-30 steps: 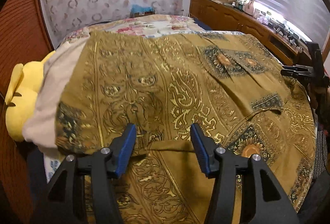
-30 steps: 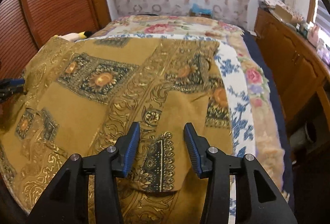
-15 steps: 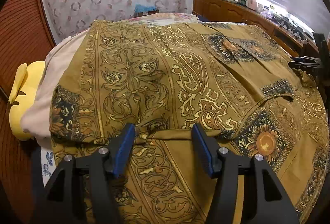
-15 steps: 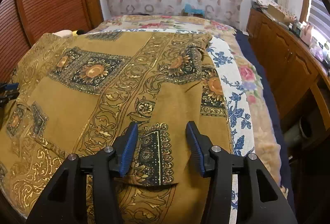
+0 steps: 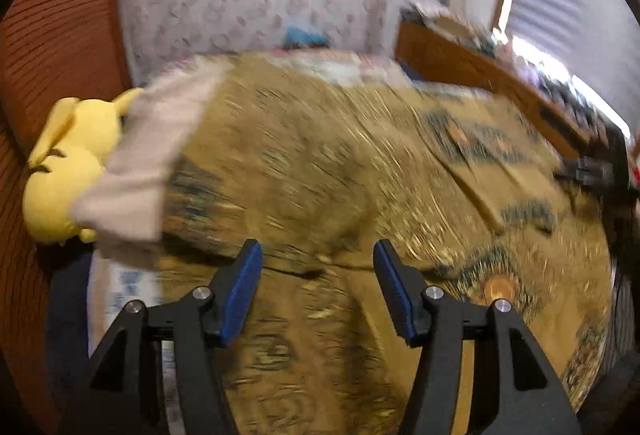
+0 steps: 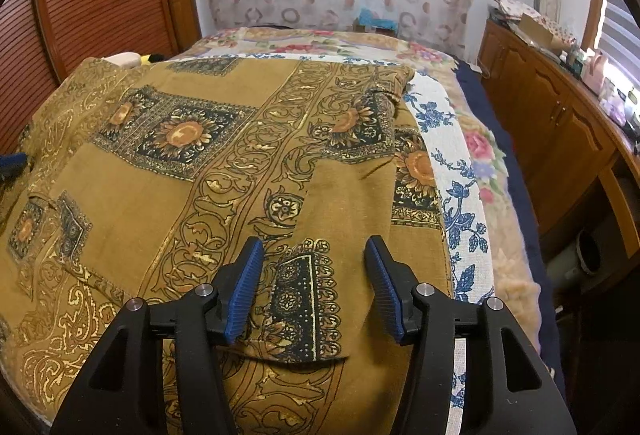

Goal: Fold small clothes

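A mustard-brown garment (image 6: 160, 203) printed with gold scrolls and dark sunflower panels lies spread over the bed. My right gripper (image 6: 314, 247) hovers over its near right part. Its jaws are opening, and a folded flap with a dark patterned cuff (image 6: 304, 299) lies between the fingers, clear of the pads. The left wrist view is blurred by motion. There my left gripper (image 5: 316, 255) stands open over a folded edge of the garment (image 5: 320, 175), gripping nothing. The right gripper (image 5: 588, 171) shows at that view's right edge.
A yellow plush toy (image 5: 68, 171) and a pale cloth (image 5: 148, 163) lie at the bed's left side. A white cloth with blue flowers (image 6: 448, 163) and a floral bedspread (image 6: 480, 147) lie right of the garment. A wooden cabinet (image 6: 560, 123) runs along the right wall.
The left gripper has swung sideways over the garment, blurring its view and bringing the plush toy further in. The right gripper's jaws have spread wider over the flap.
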Tool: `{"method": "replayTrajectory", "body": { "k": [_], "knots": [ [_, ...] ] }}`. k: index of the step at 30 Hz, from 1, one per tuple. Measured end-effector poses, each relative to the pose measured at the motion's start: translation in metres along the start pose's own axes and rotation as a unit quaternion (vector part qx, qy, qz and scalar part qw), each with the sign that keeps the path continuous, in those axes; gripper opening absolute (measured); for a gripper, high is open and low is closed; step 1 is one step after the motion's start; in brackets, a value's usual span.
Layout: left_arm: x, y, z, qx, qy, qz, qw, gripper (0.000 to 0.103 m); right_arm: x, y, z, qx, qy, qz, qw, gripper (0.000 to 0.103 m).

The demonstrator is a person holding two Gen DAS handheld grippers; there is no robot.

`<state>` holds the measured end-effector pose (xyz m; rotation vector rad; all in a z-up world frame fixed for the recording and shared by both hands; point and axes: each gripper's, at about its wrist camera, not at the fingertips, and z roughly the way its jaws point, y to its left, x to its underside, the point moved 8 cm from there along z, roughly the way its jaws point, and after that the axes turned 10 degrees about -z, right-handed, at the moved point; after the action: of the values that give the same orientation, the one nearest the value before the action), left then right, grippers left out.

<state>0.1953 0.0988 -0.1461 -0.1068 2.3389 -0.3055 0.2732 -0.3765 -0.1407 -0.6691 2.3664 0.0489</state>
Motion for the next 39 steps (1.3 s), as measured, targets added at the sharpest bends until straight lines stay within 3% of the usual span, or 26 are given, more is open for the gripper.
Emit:
{"method": "replayTrajectory", "body": {
  "k": [3, 8, 15, 22, 26, 39],
  "knots": [
    [-0.013, 0.020, -0.009, -0.019, -0.020, -0.024, 0.9993, 0.051, 0.000, 0.000, 0.000, 0.000, 0.000, 0.000, 1.000, 0.054],
    [-0.025, 0.047, 0.000, -0.085, -0.025, -0.008, 0.9961, 0.047, 0.000, 0.000, 0.000, 0.001, 0.000, 0.000, 1.000, 0.055],
    [-0.023, 0.040, 0.015, -0.102, -0.018, 0.025, 0.9943, 0.022, 0.000, 0.000, 0.000, 0.000, 0.000, 0.000, 1.000, 0.055],
    [-0.028, 0.037, 0.016, -0.111, -0.021, 0.036, 0.9930, 0.022, 0.000, 0.000, 0.000, 0.000, 0.000, 0.000, 1.000, 0.056],
    [-0.032, 0.025, 0.000, -0.089, -0.040, 0.041, 0.9944, 0.022, 0.000, 0.000, 0.000, 0.000, 0.000, 0.000, 1.000, 0.056],
    [-0.027, 0.035, 0.027, -0.086, 0.009, 0.025, 0.9959, 0.022, 0.000, 0.000, 0.000, 0.001, 0.000, 0.000, 1.000, 0.056]
  ]
}}
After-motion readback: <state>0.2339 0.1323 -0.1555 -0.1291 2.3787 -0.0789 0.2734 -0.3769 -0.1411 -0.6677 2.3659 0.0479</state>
